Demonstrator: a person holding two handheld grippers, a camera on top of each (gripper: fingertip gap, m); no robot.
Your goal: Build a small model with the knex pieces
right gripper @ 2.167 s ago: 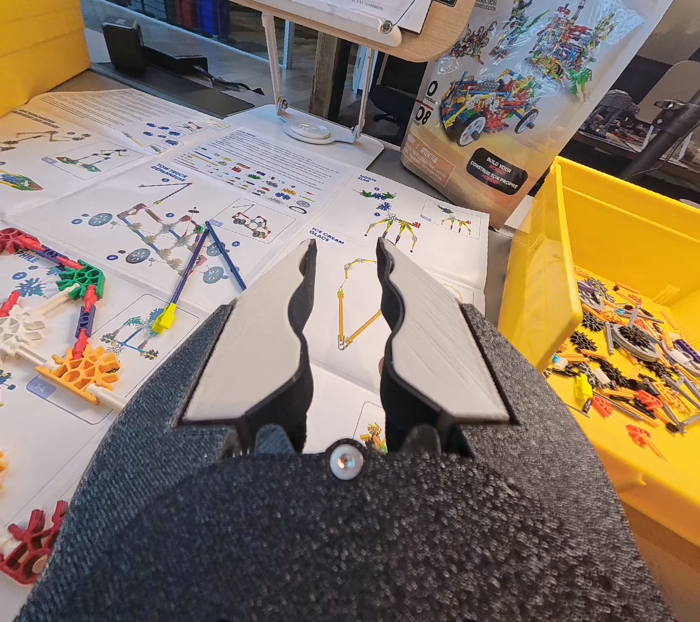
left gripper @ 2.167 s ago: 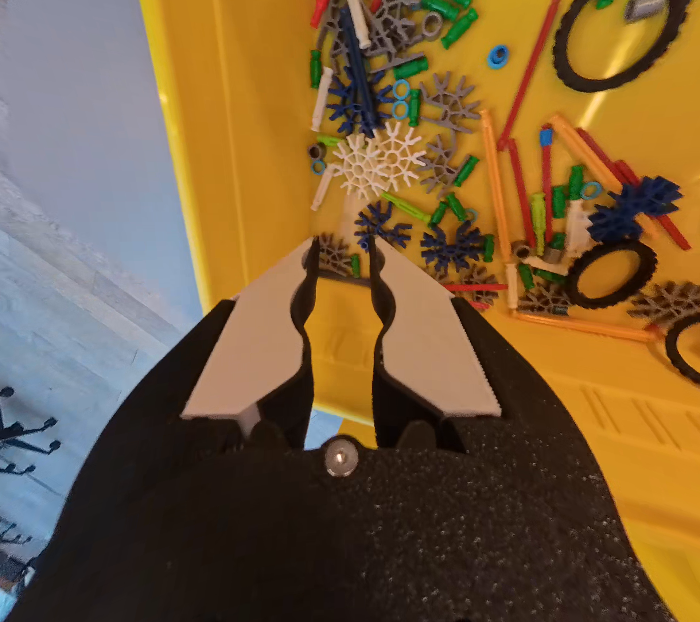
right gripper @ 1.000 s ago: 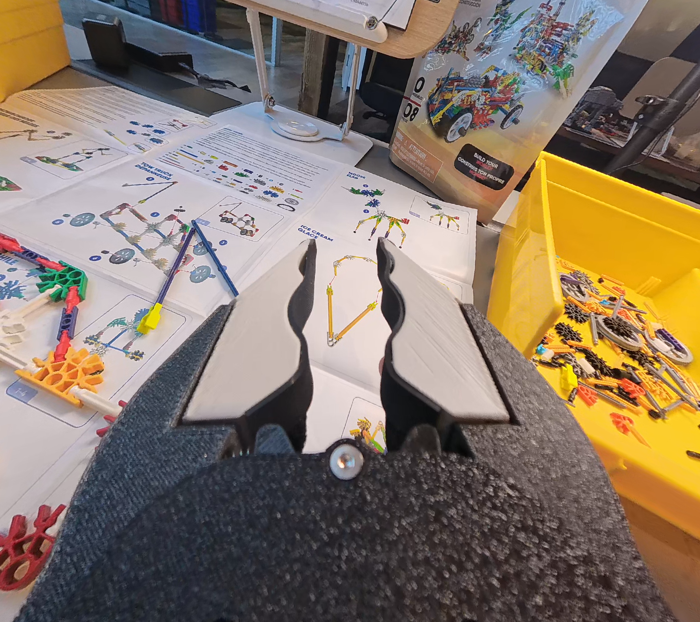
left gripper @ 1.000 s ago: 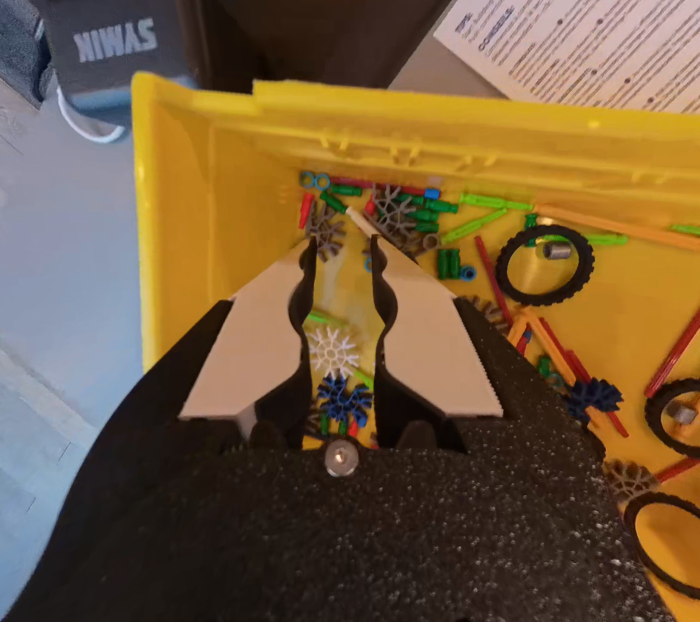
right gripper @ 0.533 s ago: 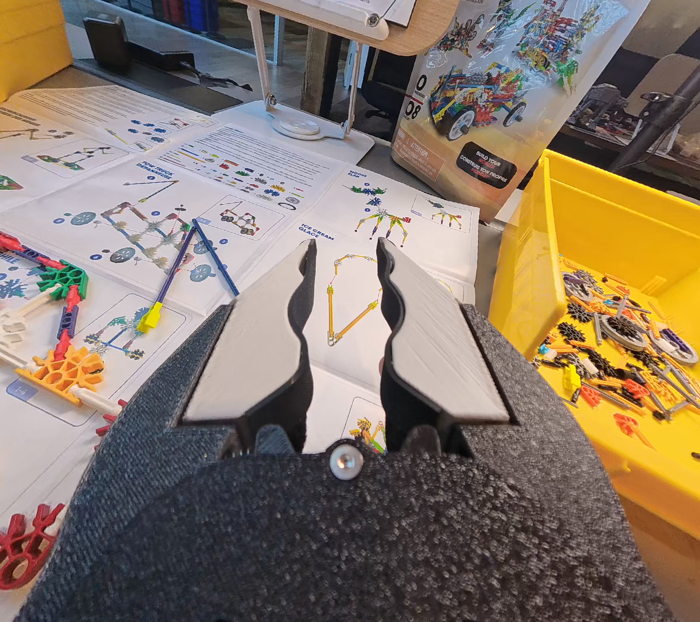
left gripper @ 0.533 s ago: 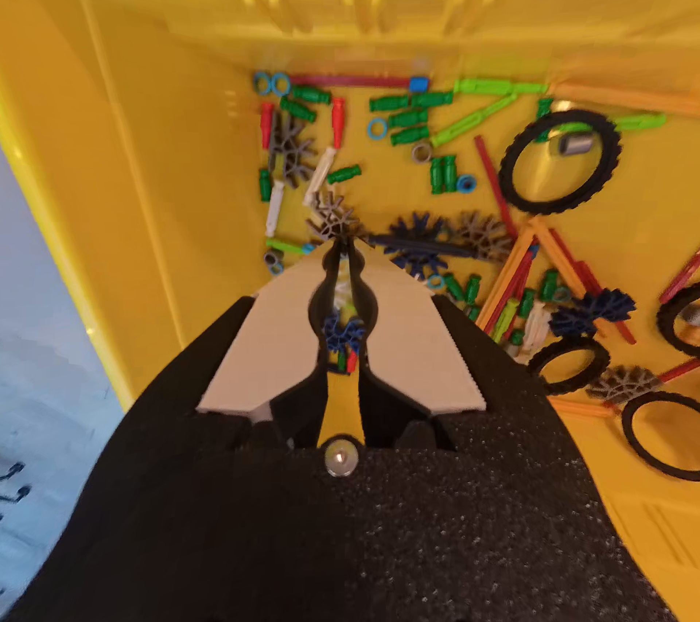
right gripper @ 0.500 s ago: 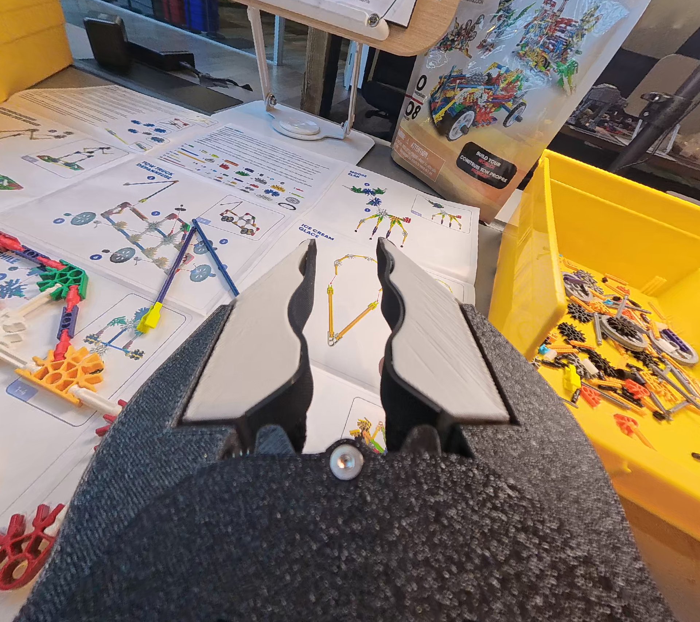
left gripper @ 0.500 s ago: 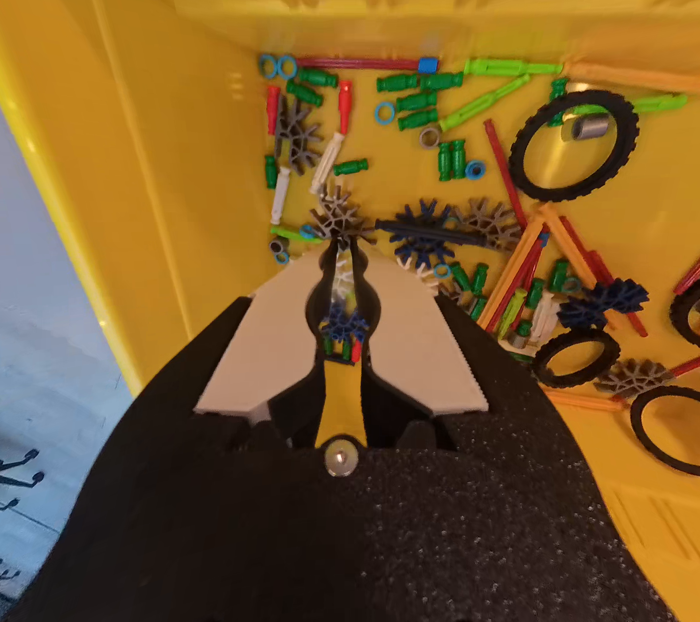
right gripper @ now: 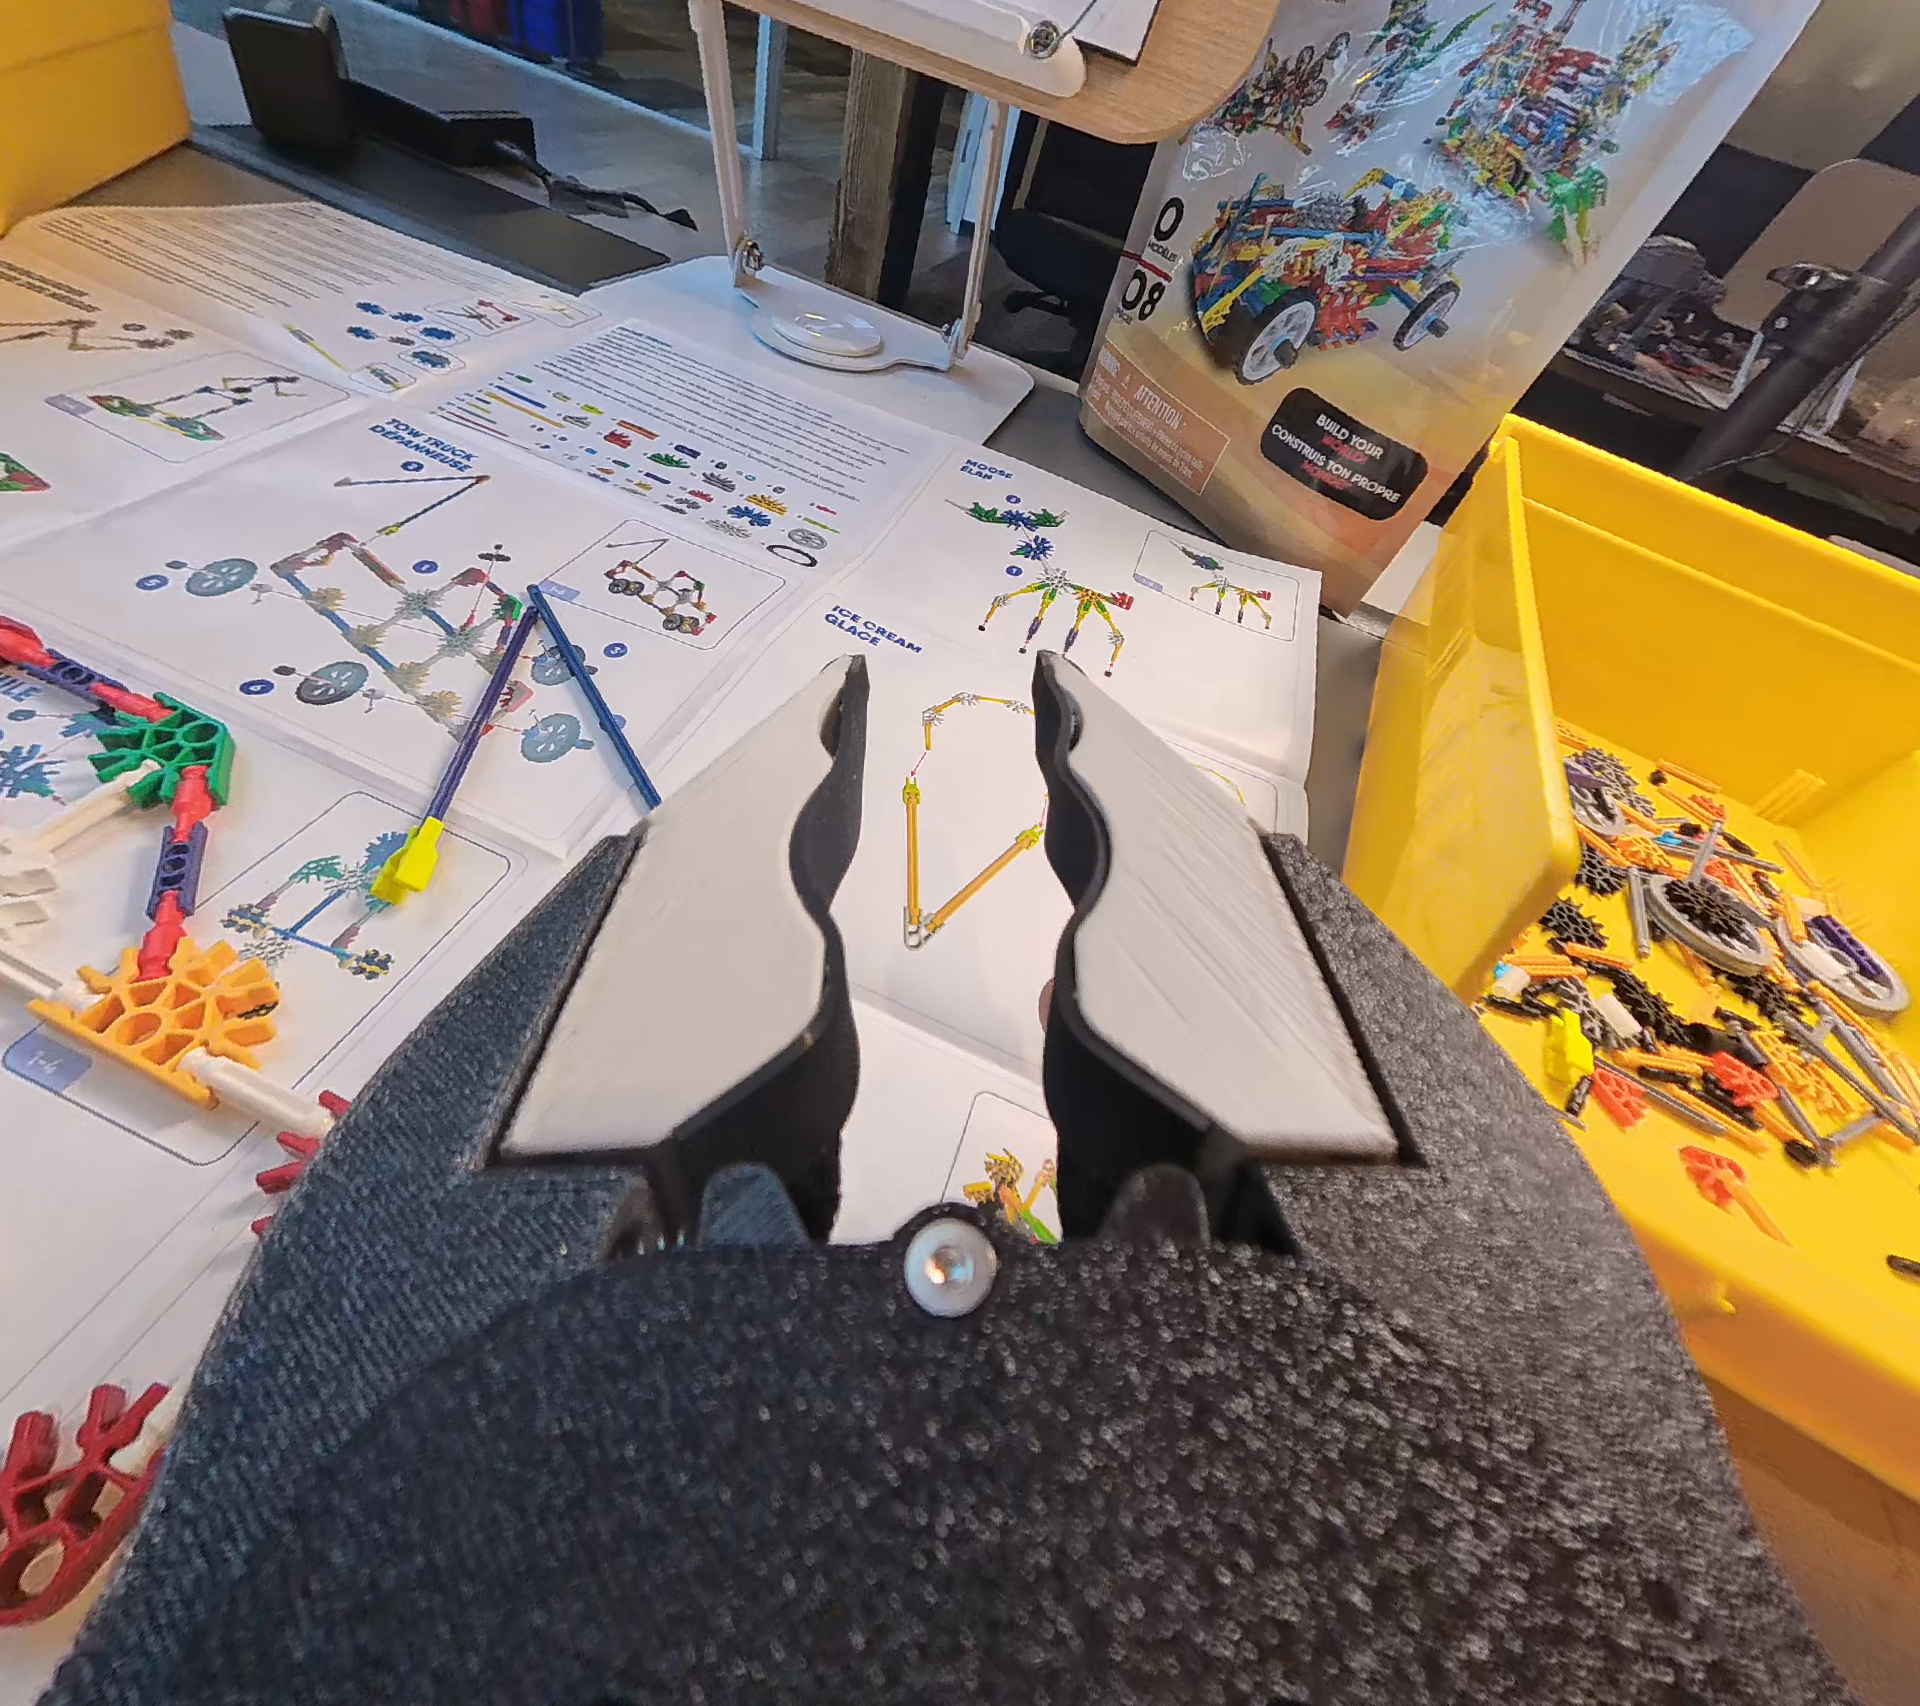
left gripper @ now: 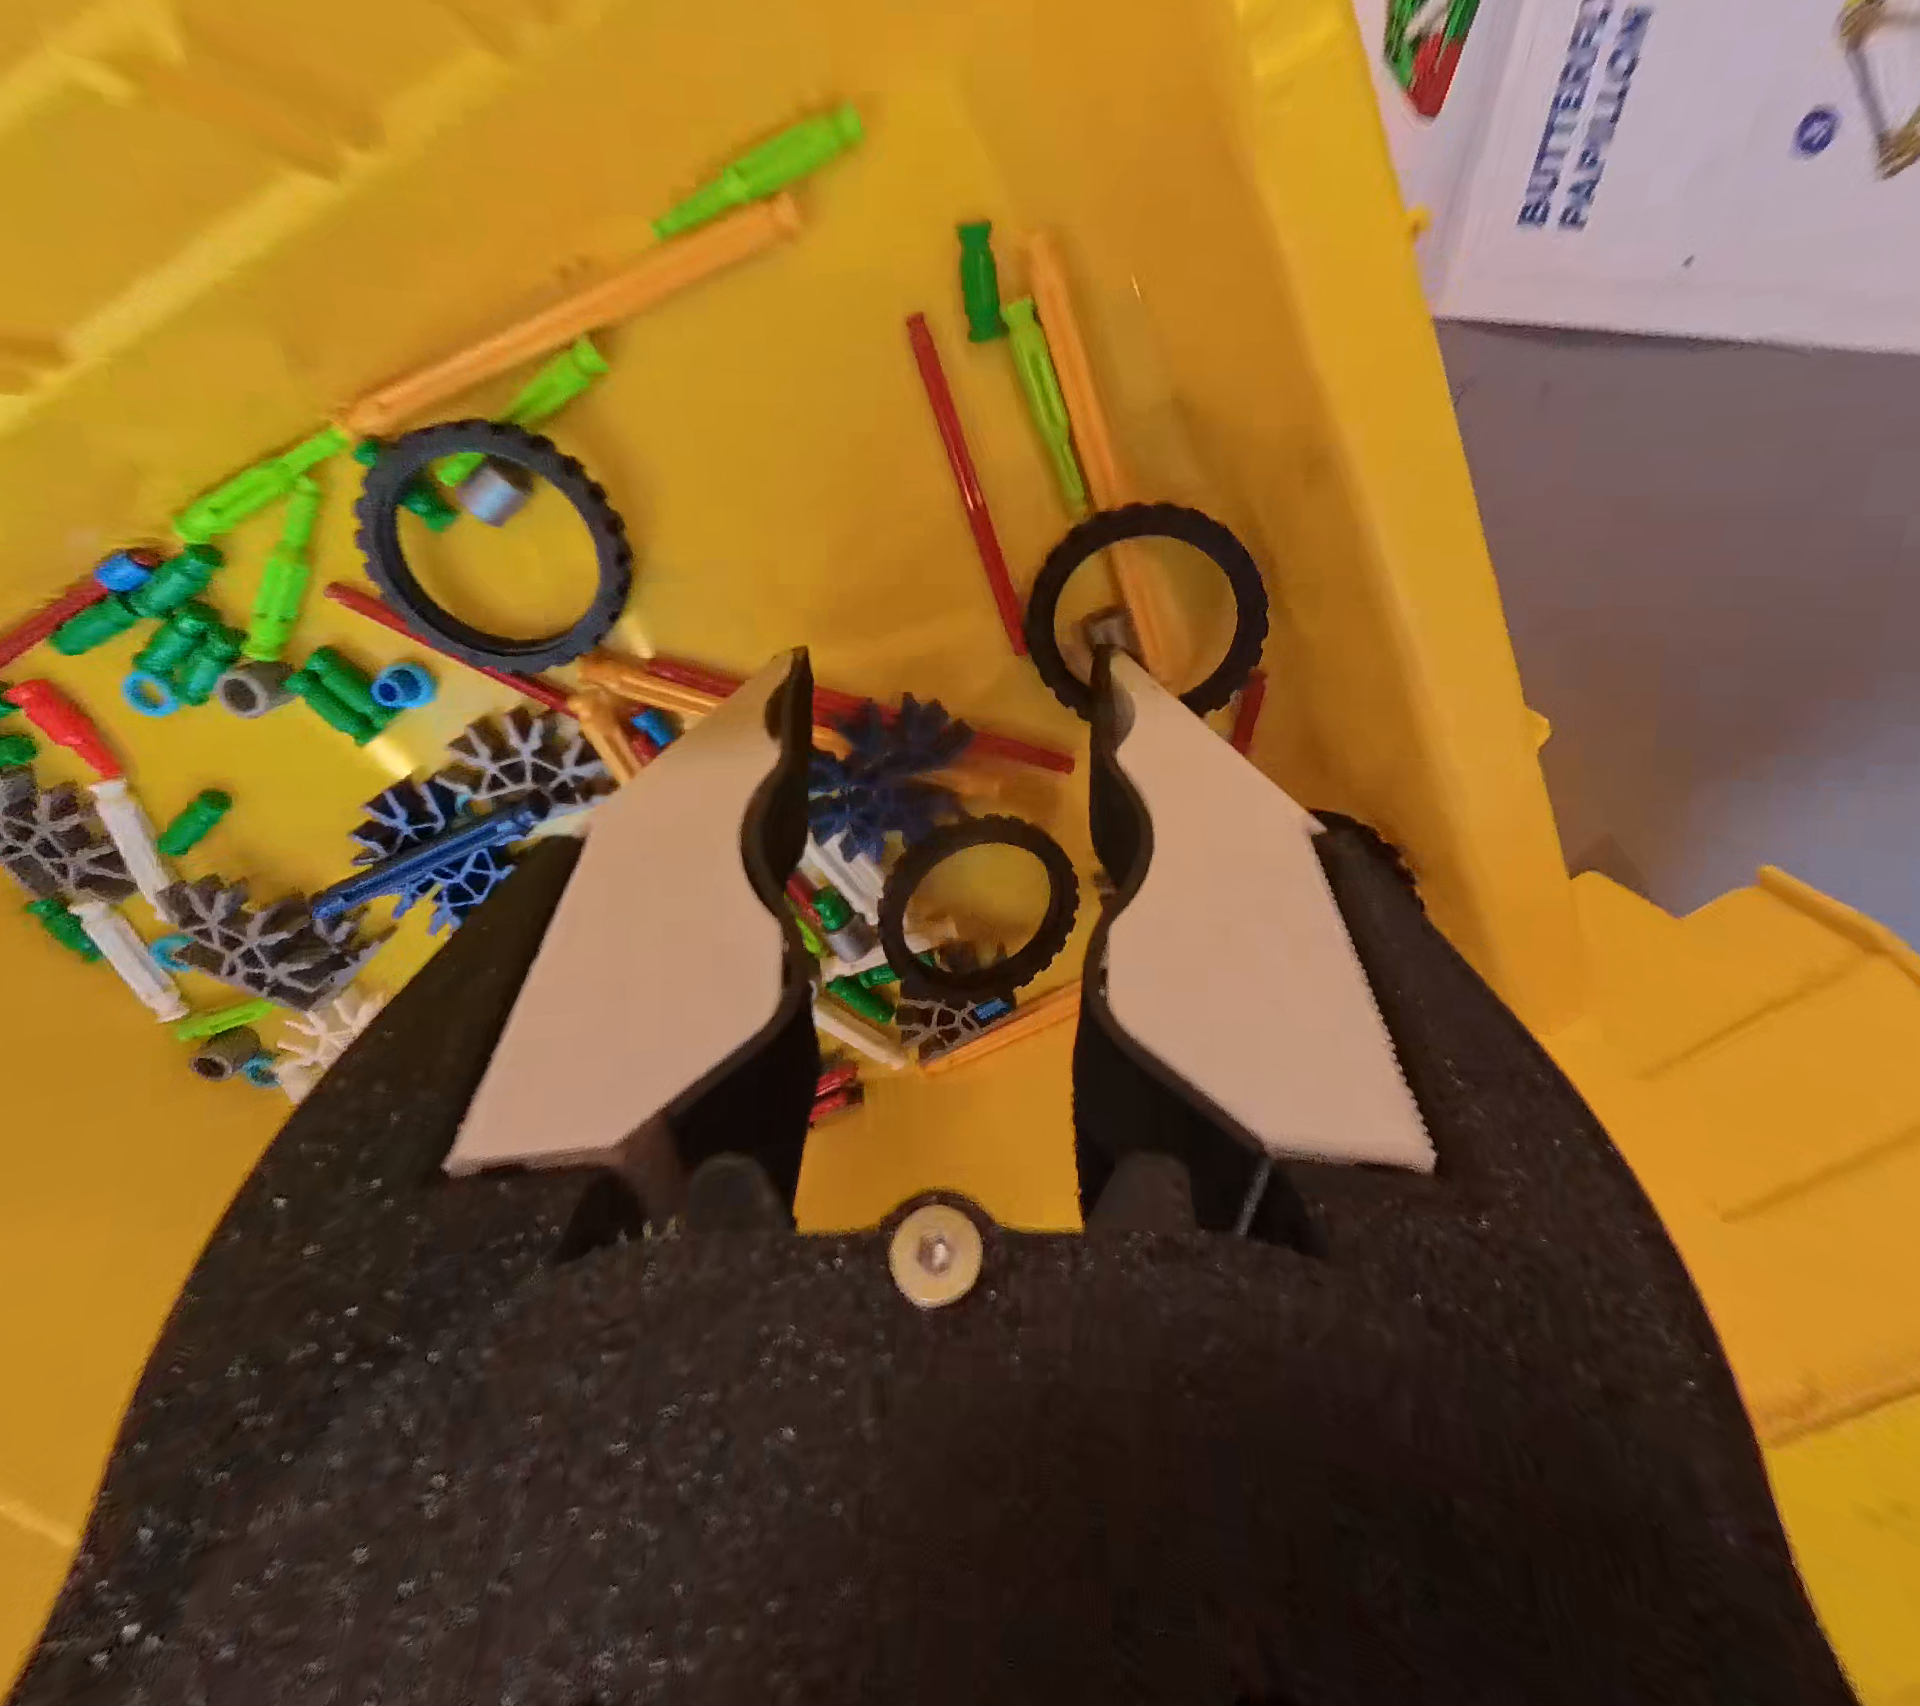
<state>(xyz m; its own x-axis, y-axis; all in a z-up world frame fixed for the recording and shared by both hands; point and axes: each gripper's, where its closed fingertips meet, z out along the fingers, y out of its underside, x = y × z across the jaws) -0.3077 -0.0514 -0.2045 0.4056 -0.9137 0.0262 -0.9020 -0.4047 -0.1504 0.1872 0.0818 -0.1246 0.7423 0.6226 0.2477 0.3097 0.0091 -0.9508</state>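
Your left gripper (left gripper: 951, 700) hangs wide open over the yellow bin (left gripper: 1382, 430), with a small black tyre (left gripper: 977, 903) and dark blue connector (left gripper: 883, 778) lying loose between its fingers. Your right gripper (right gripper: 943, 680) gapes empty above the instruction sheet (right gripper: 727, 493).

Three black tyres (left gripper: 495, 547), two blue rods (right gripper: 592, 696)

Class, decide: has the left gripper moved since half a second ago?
Yes. The left gripper has opened and swung right along the yellow bin, from the grey connectors in the left corner to the small tyres by the right wall.
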